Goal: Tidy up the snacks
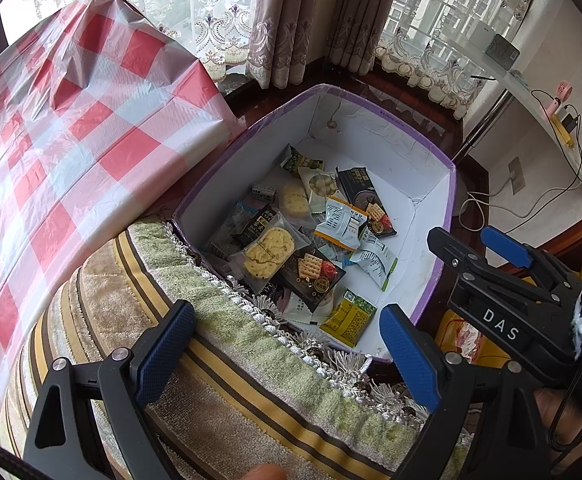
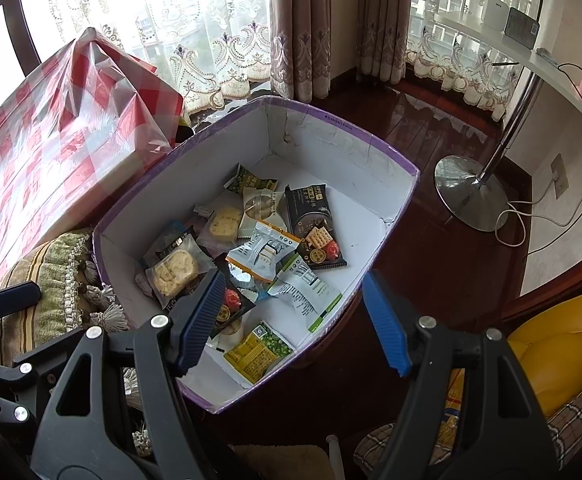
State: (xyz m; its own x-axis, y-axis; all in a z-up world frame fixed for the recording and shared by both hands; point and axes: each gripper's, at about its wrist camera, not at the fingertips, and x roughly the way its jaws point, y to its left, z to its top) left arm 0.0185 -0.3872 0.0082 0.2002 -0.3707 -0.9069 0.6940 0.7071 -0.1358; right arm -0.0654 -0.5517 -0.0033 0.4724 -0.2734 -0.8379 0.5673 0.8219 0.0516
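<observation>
Snacks (image 2: 259, 256) lie flat (long axes mixed) in box (image 2: 355, 152).

Right gripper (image 2: 291, 320) hangs open and empty above the snack packets (image 2: 263, 256) in a purple-rimmed box (image 2: 371, 148)

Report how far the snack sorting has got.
Done: many snack packets already lie in the purple-rimmed box, among them the yellow packet near its front corner. In hand: nothing; the left claw and right claw are both open and empty. Left: no loose snacks show outside the box.
</observation>
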